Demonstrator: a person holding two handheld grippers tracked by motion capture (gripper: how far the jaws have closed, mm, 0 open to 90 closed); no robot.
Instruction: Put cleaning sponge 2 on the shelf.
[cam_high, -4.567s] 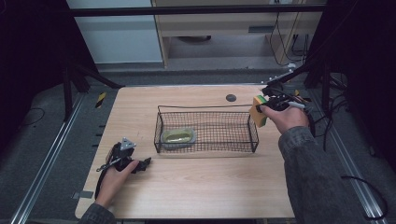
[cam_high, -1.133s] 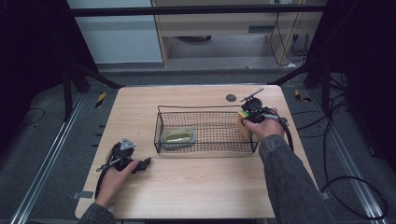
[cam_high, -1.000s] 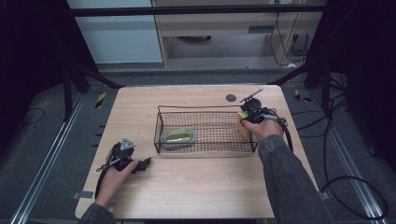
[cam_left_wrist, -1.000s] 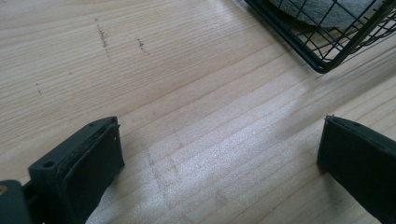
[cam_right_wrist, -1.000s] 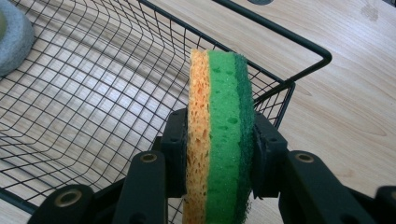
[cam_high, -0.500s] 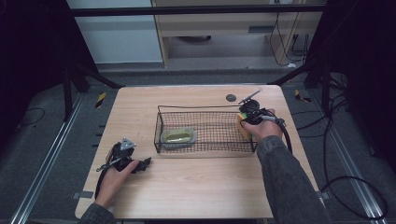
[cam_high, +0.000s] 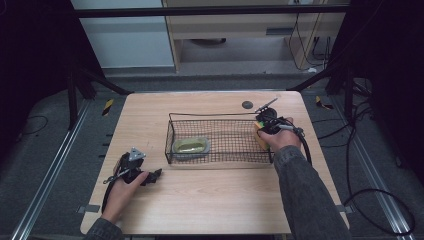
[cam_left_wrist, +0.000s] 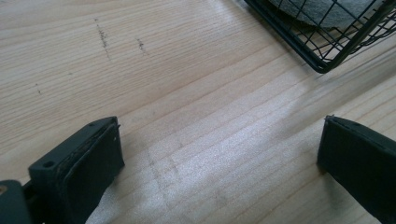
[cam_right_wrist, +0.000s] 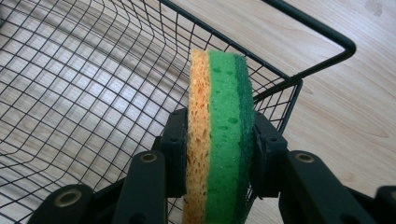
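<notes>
A black wire basket (cam_high: 220, 120) stands on the middle of the wooden table (cam_high: 210, 200). An olive-green sponge (cam_high: 190, 146) lies flat at its left end. My right gripper (cam_high: 263, 129) is shut on two sponges held edge-up, one orange (cam_right_wrist: 198, 121) and one green (cam_right_wrist: 229, 121), inside the basket's (cam_right_wrist: 70, 93) right end near its corner. My left gripper (cam_high: 145, 176) rests open on the table near the front left, with nothing between its black pads (cam_left_wrist: 93, 158). A corner of the basket (cam_left_wrist: 322, 51) lies ahead of it.
A small dark round disc (cam_high: 247, 105) lies on the table behind the basket. Cables trail off the table's right side. Bare wood (cam_left_wrist: 187, 93) stretches in front of the basket. Metal rails run along the floor on the left.
My right gripper carried the sponges from beyond the basket's right end to inside its right end and has sunk slightly lower there. The left gripper has stayed still.
</notes>
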